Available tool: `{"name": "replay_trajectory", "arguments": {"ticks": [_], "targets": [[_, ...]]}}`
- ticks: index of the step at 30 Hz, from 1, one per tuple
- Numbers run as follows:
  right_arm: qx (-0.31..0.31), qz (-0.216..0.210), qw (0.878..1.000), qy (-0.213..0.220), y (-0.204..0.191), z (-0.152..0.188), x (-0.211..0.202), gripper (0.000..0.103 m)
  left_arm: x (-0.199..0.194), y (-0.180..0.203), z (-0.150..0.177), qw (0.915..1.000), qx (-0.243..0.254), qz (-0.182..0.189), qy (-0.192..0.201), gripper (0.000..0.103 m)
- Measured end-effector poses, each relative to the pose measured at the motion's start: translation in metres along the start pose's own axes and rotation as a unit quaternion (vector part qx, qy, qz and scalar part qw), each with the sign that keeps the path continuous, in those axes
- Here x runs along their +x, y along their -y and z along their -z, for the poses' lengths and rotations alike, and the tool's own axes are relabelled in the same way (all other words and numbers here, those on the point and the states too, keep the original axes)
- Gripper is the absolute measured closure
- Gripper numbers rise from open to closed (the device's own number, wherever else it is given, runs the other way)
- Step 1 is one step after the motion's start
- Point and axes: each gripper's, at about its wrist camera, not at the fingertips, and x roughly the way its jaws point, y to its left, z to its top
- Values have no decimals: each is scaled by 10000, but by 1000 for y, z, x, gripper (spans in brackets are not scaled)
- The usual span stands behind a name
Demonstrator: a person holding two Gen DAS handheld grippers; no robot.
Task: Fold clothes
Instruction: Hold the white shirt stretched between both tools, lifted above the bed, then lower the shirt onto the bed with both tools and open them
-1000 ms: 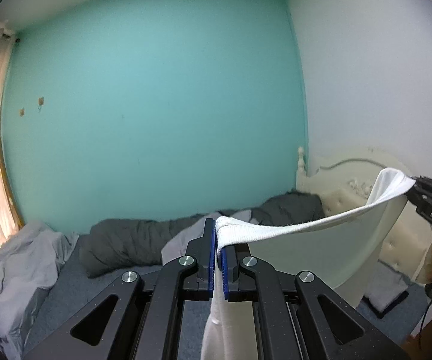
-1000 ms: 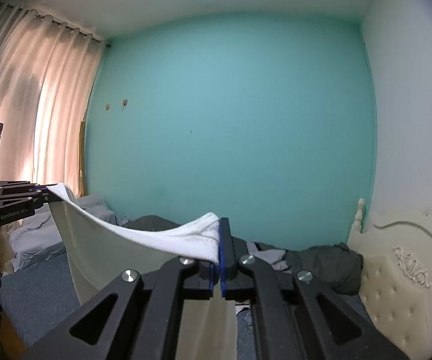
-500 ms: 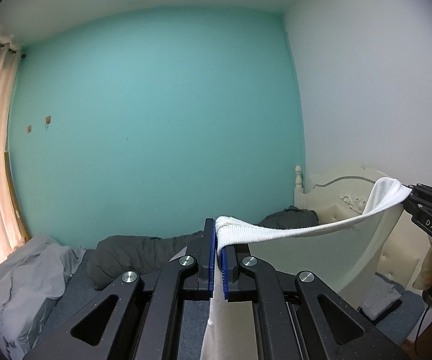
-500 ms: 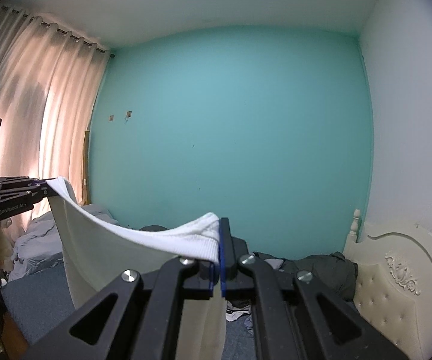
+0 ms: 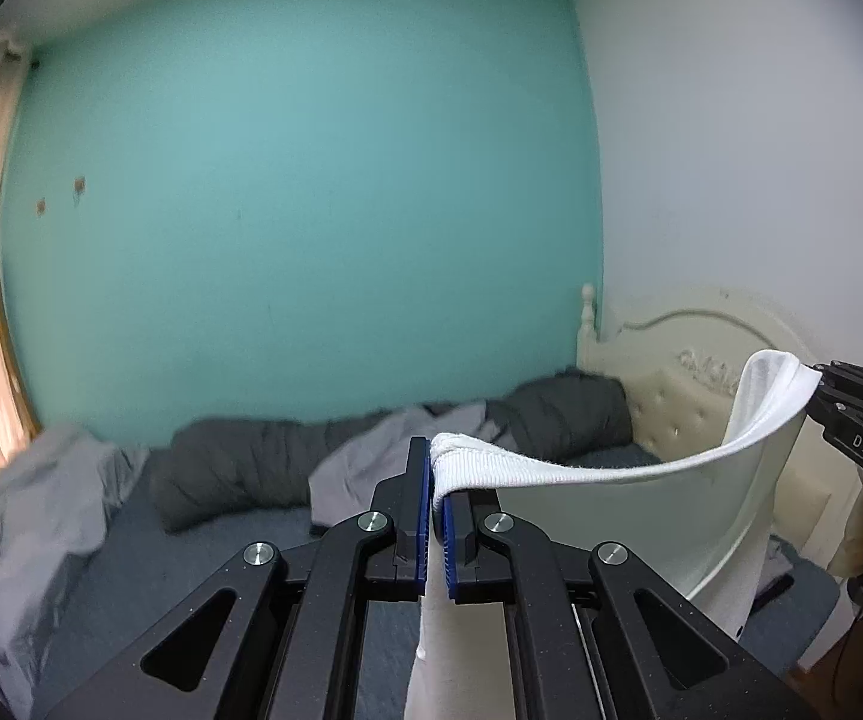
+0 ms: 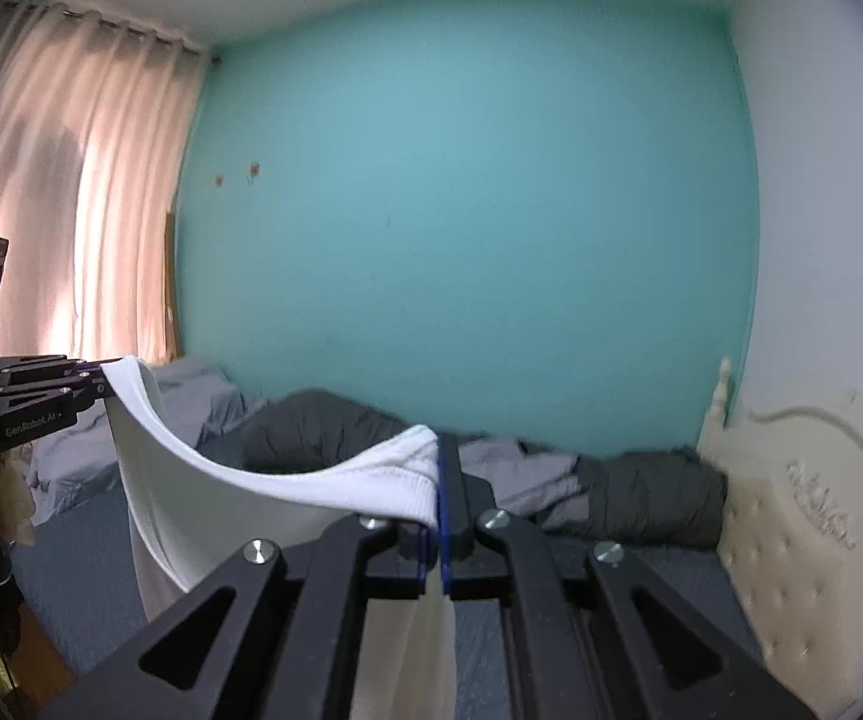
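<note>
A flat turquoise-painted wall (image 5: 311, 192) fills the background, meeting a plain white side wall (image 5: 749, 150) at the corner. Two small brownish hooks or marks (image 6: 236, 174) sit on the turquoise surface — too small to tell which. Long peach-pink pleated curtains (image 6: 71, 192) hang at the left, lit from behind. Below lies a bed with a dark blue-grey sheet (image 5: 149, 558), a rumpled charcoal quilt (image 5: 239, 468) along the wall and a crumpled pale grey cover (image 5: 23, 516) toward the curtain side. A cream tufted headboard (image 6: 803, 546) with carved scrollwork — topped by a turned post (image 5: 587, 312) — stands against the white wall.
</note>
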Motion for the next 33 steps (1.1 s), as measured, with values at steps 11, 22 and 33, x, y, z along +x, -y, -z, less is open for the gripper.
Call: {"name": "replay_trajectory", "arguments": {"ticks": [11, 22, 33], "targets": [[280, -175, 9881, -1501, 31, 119, 204, 101, 198, -29, 106, 9913, -297, 29, -1278, 100], [333, -249, 9636, -2639, 77, 245, 412, 101, 428, -68, 220, 9660, -594, -43, -2516, 100], [502, -361, 9383, -3404, 107, 347, 559, 101, 587, -103, 310, 9397, -776, -12, -3331, 100]]}}
